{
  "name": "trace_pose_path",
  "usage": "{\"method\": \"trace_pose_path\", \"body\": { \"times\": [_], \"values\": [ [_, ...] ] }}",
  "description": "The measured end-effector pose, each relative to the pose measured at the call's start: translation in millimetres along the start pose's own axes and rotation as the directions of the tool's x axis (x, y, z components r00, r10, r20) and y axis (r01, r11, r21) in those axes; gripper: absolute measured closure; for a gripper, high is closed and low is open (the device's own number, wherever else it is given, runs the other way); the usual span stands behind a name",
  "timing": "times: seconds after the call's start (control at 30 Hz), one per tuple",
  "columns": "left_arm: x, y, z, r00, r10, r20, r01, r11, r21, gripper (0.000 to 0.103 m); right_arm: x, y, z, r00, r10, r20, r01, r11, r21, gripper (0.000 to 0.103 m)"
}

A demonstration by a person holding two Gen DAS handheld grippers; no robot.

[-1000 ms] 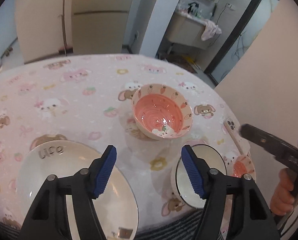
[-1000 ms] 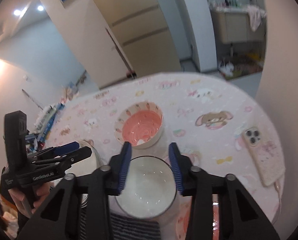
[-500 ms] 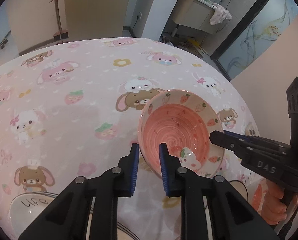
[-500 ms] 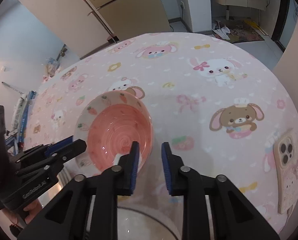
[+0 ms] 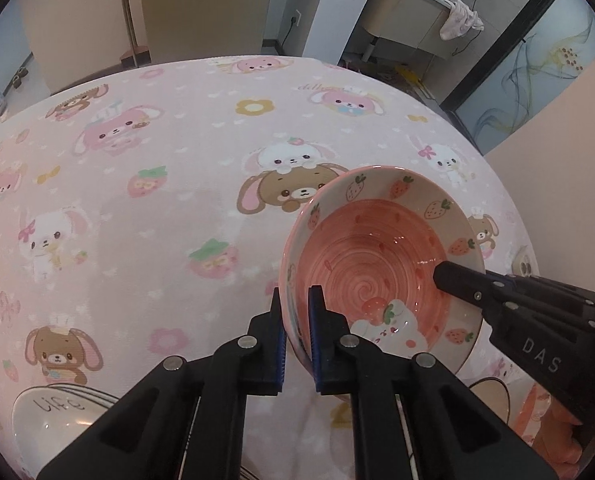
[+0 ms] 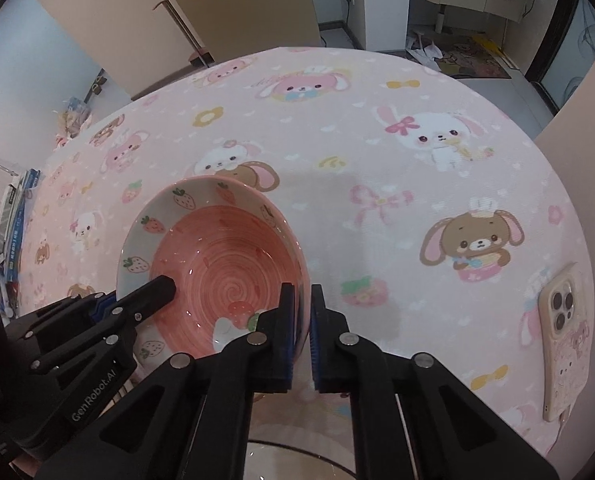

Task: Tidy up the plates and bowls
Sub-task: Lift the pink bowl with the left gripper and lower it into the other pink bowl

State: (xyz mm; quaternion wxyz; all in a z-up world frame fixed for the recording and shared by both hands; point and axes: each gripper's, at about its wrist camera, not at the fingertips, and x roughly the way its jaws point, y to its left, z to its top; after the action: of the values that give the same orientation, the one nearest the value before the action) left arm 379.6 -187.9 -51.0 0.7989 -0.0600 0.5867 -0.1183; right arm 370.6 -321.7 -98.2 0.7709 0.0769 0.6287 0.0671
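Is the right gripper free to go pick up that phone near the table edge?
Probably not yet: the right gripper is shut on the pink bowl's rim. The phone itself lies uncovered, nothing blocking it.

We look steeply down from each wrist, close over the worktop (image 5: 137, 200). Both views share the pink bowl (image 5: 381, 264), seen from opposite sides, and each shows the other gripper.

Both views are evenly and softly lit, without hard shadows. Small highlights are seen on the glossy pink strawberry-patterned ceramic bowl (image 5: 381, 264). Strong fisheye bending and black vignetting are found at the corners; focus is sharp.
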Motion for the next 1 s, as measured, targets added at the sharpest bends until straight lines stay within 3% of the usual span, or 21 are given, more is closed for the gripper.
{"method": "trace_pose_path", "body": {
  "times": [0.37, 0.63, 0.8, 1.0],
  "values": [
    [-63, -26, -5, 0.995, -0.003, 0.097, 0.002, 1.0, 0.019, 0.092, -56, 0, -6, 0.996, 0.015, 0.083, -0.016, 1.0, 0.007, 0.097],
    [-100, -62, -26, 0.991, -0.054, 0.124, 0.048, 0.997, 0.055, 0.092, -111, -10, -33, 0.992, -0.006, 0.128, 0.005, 1.0, 0.006, 0.097],
    [-110, -90, -57, 0.986, -0.141, 0.089, 0.135, 0.988, 0.072, 0.092, -140, -32, -70, 0.99, -0.028, 0.141, 0.024, 0.999, 0.025, 0.097],
    [-110, -127, -90, 0.981, -0.188, 0.051, 0.18, 0.975, 0.134, 0.092, -165, -58, -112, 0.986, -0.082, 0.142, 0.076, 0.996, 0.045, 0.096]
  ]
}}
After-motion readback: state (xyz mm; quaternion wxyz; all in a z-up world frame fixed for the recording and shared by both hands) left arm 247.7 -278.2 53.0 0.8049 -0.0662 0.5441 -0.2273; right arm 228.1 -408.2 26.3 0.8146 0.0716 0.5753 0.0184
